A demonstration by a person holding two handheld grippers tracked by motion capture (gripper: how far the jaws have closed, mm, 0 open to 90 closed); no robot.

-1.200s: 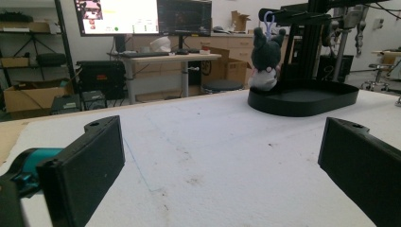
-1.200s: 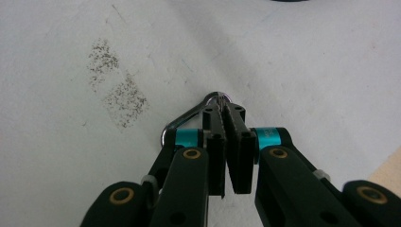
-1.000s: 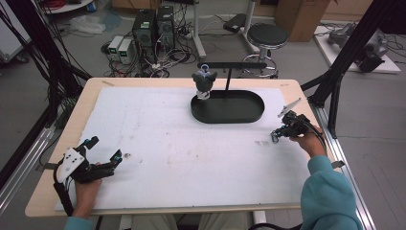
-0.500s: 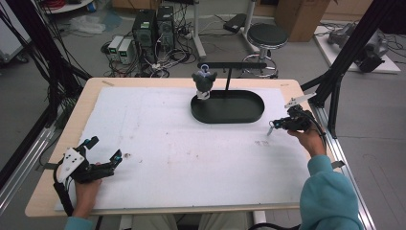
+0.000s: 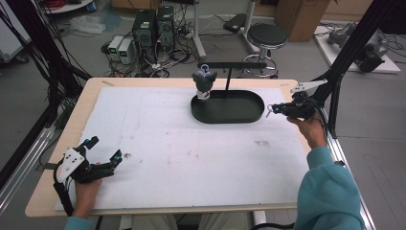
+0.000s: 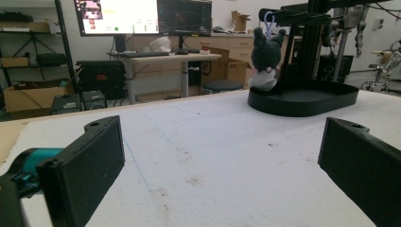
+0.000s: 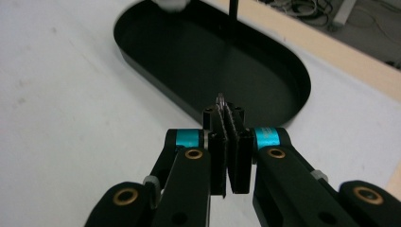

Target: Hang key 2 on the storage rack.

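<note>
Right gripper (image 5: 271, 110) pinches a small metal ring (image 7: 220, 100) just right of the black oval tray (image 5: 227, 116); left gripper (image 5: 103, 153), well away from the tray, gapes wide and holds nothing.

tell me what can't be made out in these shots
- Item pinched in the right claw: in the right gripper view just a thin metallic edge pokes above the shut jaws; in the high view it is too small to identify.
- Plush toy: cut off by the top edge in the right gripper view; small in the high view.
- Stand post: top cut off.
</note>
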